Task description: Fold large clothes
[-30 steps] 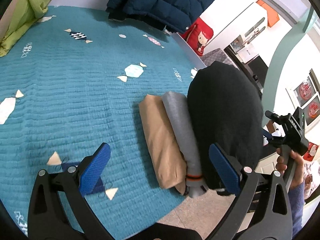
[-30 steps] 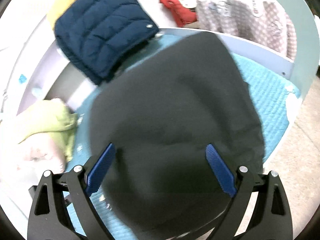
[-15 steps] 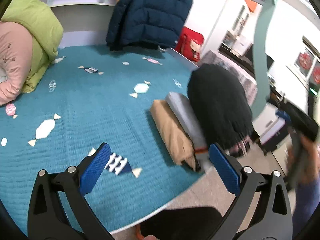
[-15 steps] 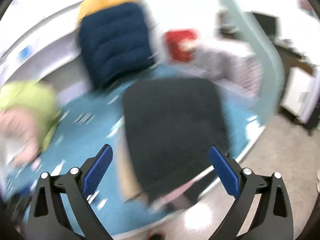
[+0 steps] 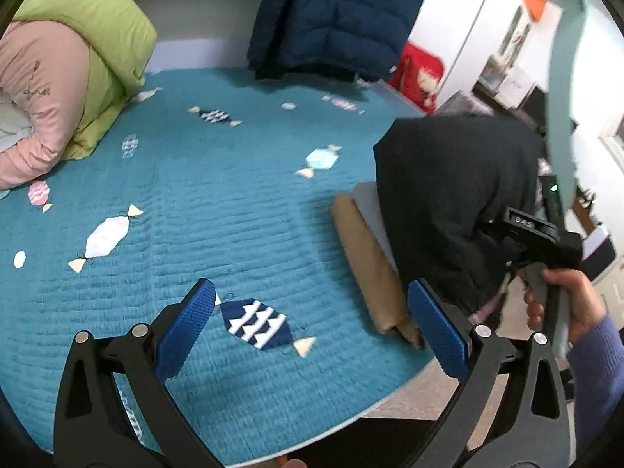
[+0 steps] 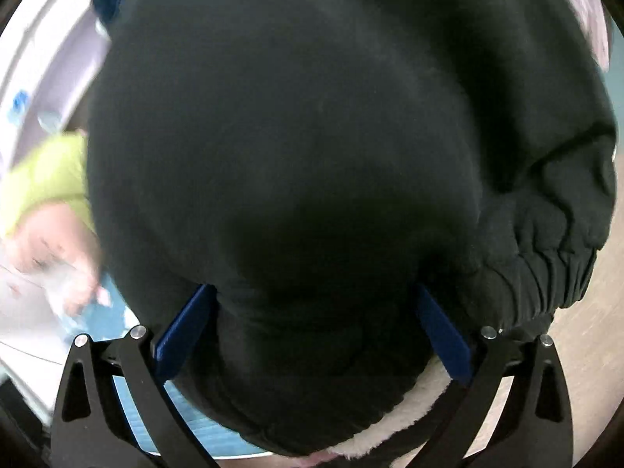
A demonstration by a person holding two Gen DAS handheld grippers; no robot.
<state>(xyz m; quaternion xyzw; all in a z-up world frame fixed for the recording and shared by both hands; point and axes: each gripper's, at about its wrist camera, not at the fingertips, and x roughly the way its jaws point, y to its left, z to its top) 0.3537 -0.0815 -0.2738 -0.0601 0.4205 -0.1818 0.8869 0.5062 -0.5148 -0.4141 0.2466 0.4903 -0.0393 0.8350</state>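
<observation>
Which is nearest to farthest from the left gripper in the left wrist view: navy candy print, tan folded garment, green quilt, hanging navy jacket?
From the left gripper:
1. Navy candy print, on the bedspread between the fingers.
2. Tan folded garment, right, by the bed edge.
3. Green quilt, far left.
4. Hanging navy jacket, at the headboard, about as far; too close to call.

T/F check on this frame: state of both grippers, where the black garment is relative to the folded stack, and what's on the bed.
1. The left gripper is open and holds nothing. True.
2. The black fleece-lined garment lies flat in the middle of the teal quilted bedspread. False: it sits bunched at the bed's right edge, beside the folded tan garment.
3. The right gripper has its fingers spread, black fabric between them. True.
4. The navy puffer jacket is folded in the stack. False: it hangs at the headboard.
5. A folded grey garment lies between the tan and black ones. True.
</observation>
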